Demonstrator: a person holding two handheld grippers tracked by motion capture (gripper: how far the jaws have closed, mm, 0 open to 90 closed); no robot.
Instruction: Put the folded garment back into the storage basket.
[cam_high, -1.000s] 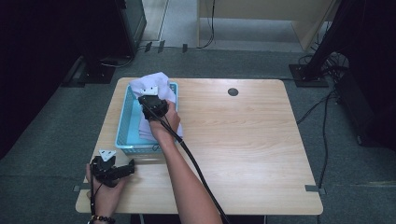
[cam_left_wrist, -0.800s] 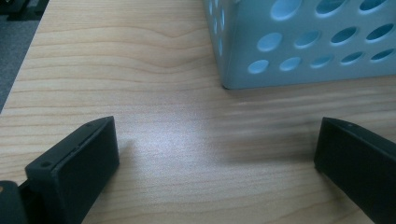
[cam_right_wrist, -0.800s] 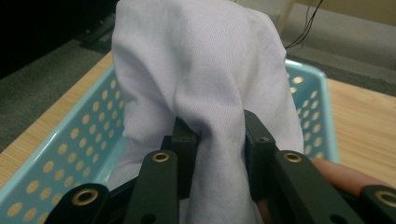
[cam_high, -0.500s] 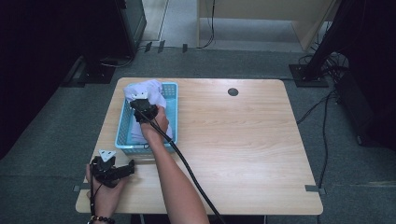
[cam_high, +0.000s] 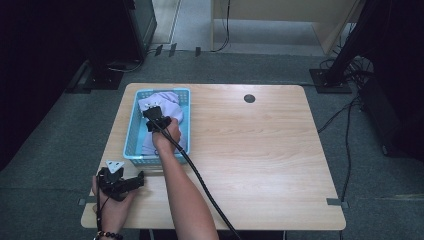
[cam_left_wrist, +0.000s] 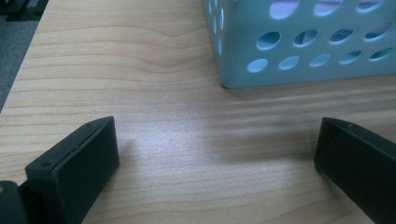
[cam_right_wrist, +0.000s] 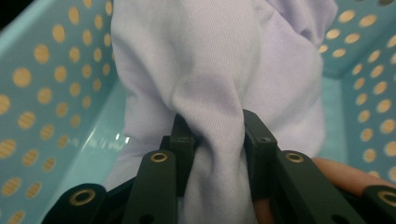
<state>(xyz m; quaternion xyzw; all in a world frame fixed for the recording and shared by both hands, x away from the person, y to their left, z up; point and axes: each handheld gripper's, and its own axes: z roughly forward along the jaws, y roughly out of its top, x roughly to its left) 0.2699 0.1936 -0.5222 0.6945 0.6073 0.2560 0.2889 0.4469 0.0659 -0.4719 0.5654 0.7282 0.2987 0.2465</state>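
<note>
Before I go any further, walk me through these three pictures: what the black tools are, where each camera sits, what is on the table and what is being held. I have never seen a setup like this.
No robot here: a person sits at a wooden table and holds a black two-jaw gripper in each hand.

The high view looks down from above the person's side. In it the left gripper rests near the table's front left corner, and the right gripper reaches into a light blue perforated basket.

The other two pictures come from cameras riding on the grippers, looking along their jaws. In the left gripper view the jaws stand wide apart over bare wood, holding nothing, with a basket corner ahead. In the right gripper view the jaws pinch a fold of pale lilac cloth inside the basket.

A small dark round disc sits near the table's far edge.
</note>
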